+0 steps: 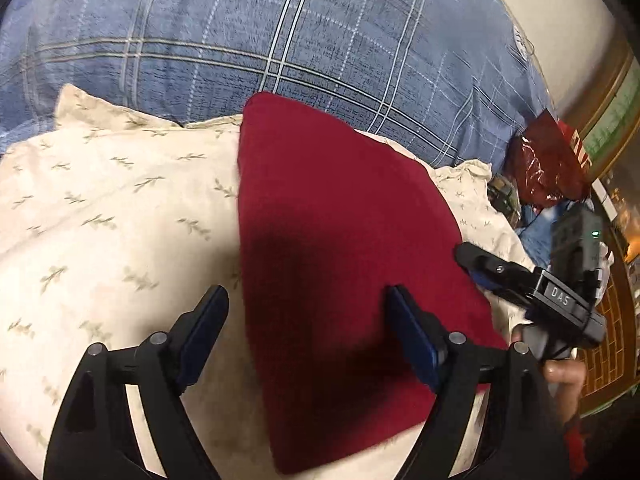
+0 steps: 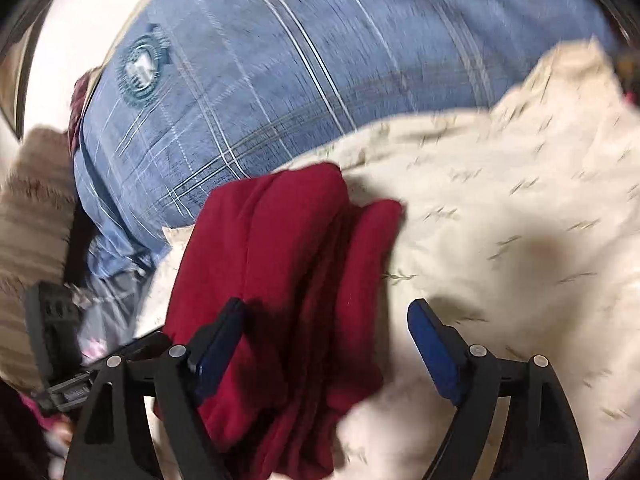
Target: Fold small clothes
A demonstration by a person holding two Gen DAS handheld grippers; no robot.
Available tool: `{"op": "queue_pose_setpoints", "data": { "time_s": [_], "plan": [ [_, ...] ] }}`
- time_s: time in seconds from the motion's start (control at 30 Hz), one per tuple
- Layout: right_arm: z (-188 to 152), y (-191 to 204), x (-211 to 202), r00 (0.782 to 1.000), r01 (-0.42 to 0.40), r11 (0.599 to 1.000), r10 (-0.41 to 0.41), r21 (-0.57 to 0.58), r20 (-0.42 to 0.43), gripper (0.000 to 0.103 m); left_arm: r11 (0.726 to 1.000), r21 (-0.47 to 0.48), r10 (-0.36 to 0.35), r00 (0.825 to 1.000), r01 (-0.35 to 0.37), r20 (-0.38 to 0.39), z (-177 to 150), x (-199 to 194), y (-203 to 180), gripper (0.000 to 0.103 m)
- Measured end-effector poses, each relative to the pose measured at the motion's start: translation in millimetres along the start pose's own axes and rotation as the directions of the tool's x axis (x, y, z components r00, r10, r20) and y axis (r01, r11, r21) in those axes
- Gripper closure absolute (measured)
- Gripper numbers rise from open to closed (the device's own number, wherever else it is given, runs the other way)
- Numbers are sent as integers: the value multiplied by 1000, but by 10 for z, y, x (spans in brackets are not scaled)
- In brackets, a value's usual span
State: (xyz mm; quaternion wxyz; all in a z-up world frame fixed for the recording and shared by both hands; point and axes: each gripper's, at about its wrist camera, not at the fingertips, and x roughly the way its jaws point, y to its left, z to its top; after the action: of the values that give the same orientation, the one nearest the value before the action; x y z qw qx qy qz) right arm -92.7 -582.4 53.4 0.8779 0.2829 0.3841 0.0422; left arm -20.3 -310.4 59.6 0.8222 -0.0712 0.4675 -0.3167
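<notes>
Lying folded on one cream leaf-print sheet [image 1: 120, 208], one dark red garment [image 1: 340, 240]; left gripper [image 1: 308, 300] and right gripper [image 2: 324, 312], both wide apart, grasp nothing.

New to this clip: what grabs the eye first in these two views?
The dark red folded cloth dominates, lying on a cream leaf-print sheet at centre. Behind both, a blue plaid quilt fills the top of each view. The left gripper and right gripper hang over the cloth with jaws wide, pressing on nothing.
</notes>
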Motion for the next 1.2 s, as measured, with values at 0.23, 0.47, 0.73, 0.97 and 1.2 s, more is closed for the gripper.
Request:
{"op": "queue_pose_setpoints", "data": {
  "time_s": [0.23,0.47,0.73,0.97,1.2],
  "plan": [
    [-17,195,448,999,-8,994,3,-112,-40,42,995,-49,-92,992,89,-81,117,424,72,19],
    [-55,499,148,999,-32,991,30,-126,-17,61,995,-21,-99,992,98,-74,48,53,-31,43],
    [-577,889,-43,983,-160,978,145,-134,-112,51,999,-8,38,998,-39,-53,-504,-640,72,43],
    [-790,1077,-357,998,54,962,-57,-267,-5,41,982,-6,186,982,-186,-6,-823,-694,183,34],
    [-1108,1637,-603,999,-24,870,0,-493,-49,66,961,22,271,957,-275,101,-817,-770,192,27]
  ]
}}
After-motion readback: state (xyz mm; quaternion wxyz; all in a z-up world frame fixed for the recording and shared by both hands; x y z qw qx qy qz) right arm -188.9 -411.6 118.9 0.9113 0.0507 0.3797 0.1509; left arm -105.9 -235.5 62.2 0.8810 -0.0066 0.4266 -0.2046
